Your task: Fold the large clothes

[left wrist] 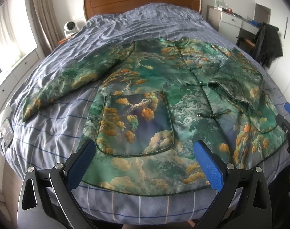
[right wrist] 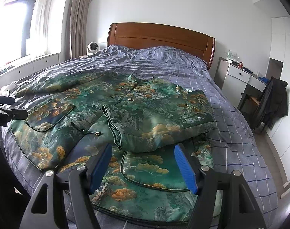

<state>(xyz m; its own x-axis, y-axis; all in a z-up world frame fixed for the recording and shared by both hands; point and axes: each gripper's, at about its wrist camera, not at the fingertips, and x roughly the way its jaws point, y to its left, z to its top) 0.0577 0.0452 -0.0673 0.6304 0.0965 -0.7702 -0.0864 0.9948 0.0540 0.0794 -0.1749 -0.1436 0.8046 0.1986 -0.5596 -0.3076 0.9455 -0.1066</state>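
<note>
A green padded jacket (left wrist: 164, 99) with orange cloud print lies front up on the bed; it also shows in the right wrist view (right wrist: 126, 118). Its right sleeve (left wrist: 240, 80) is folded in across the chest, also seen in the right wrist view (right wrist: 160, 118). Its left sleeve (left wrist: 68, 82) lies stretched out to the left. My left gripper (left wrist: 145, 164) is open and empty above the jacket's hem. My right gripper (right wrist: 143, 166) is open and empty above the right pocket (right wrist: 154, 171), just in front of the folded sleeve.
The bed has a blue checked duvet (left wrist: 145, 24) and a wooden headboard (right wrist: 160, 38). A phone (left wrist: 6, 131) lies at the bed's left edge. A white fan (right wrist: 92, 47) stands left of the headboard. A desk (right wrist: 242, 78) and a chair with dark clothes (right wrist: 272, 103) stand to the right.
</note>
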